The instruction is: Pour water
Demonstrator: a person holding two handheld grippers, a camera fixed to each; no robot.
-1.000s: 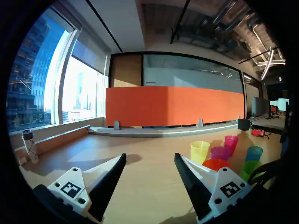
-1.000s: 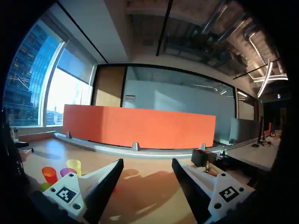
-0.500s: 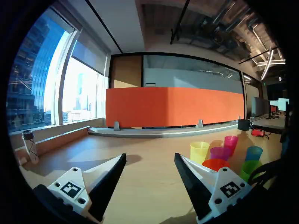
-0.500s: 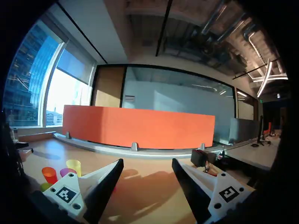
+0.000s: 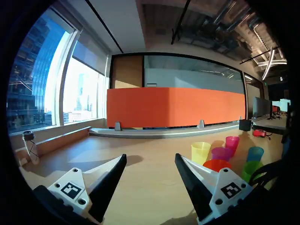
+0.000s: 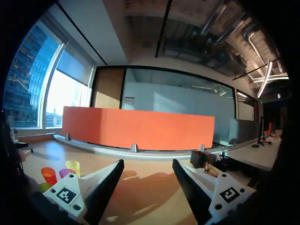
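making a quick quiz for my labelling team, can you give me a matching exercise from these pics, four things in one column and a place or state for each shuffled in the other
Things:
1. yellow cup
2. blue cup
3. orange partition
4. left gripper

Places or states:
a. open, nothing between its fingers
b. upright along the far edge of the desk
c. leftmost of the cups in the left gripper view
d. just behind the green cup

Pairs: 1-c, 2-d, 3-b, 4-a

Left tool [image 5: 150, 156] and right tool [image 6: 147, 162] have white bodies, black tapered fingers [image 5: 108, 183], square black-and-white markers [image 5: 71, 190], dark screws [image 5: 75, 170].
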